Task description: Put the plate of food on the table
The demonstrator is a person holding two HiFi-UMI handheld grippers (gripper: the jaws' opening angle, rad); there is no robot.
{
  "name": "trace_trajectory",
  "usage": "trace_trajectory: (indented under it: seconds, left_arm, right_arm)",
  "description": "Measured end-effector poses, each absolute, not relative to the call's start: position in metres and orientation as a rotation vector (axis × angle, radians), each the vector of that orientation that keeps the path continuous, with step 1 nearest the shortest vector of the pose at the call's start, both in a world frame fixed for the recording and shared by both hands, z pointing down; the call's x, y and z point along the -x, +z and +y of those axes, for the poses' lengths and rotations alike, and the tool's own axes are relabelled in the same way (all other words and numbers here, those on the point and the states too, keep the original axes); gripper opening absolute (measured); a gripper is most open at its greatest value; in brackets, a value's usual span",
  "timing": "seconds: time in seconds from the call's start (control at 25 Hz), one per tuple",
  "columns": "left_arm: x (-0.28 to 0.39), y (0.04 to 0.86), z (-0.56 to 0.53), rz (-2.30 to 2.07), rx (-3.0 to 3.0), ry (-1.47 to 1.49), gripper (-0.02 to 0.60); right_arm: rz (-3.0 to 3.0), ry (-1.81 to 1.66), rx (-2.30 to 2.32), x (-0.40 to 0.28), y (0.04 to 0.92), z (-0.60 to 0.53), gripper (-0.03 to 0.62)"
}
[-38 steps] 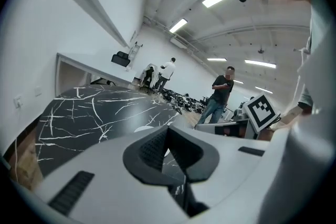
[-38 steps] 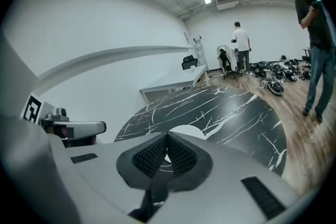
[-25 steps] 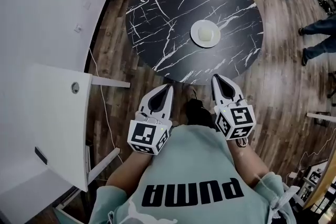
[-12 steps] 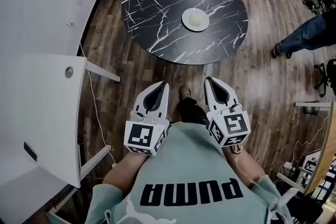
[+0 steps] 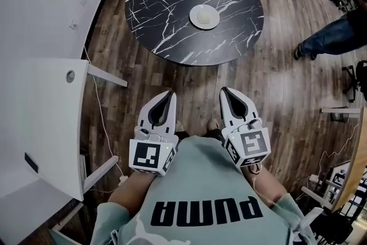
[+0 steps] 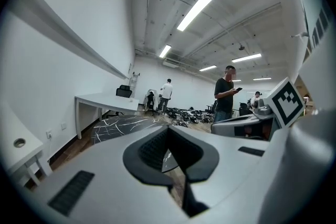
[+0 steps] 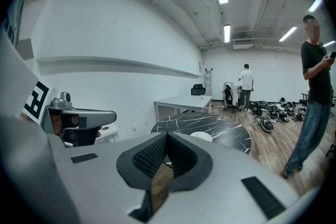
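— Where's the left gripper (image 6: 167,129)?
— Bottom centre of the frame, jaws closed together with nothing between them.
— And past it?
— A dark marbled round table (image 6: 121,125) at lower left, with a white desk (image 6: 105,100) behind it. At right is the right gripper (image 6: 226,124) with its marker cube. A person (image 6: 226,96) stands right of centre, holding a phone.

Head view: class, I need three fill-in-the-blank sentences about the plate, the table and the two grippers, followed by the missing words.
1. The white plate sits on a round ____ table with white veins.
2. The left gripper and the right gripper both have their jaws ____, with nothing between them.
3. A strip of ____ floor lies between the grippers and the table.

Missing words: black; shut; wooden
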State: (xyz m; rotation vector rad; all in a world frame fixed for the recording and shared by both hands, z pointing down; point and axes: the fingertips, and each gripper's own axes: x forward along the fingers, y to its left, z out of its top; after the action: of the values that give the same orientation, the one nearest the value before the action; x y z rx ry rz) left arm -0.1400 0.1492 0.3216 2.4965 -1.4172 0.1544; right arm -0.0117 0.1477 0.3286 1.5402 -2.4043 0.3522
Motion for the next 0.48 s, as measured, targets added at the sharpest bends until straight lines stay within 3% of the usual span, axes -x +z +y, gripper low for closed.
trace_trajectory:
  seconds: [0.48]
  left_arm:
    - [0.071, 0.337, 0.160, -1.532, -2.417, 0.216, 0.006]
  right_arm:
    - [-2.475, 0.334, -1.420, -0.057, 0.332, 0.161, 0.008]
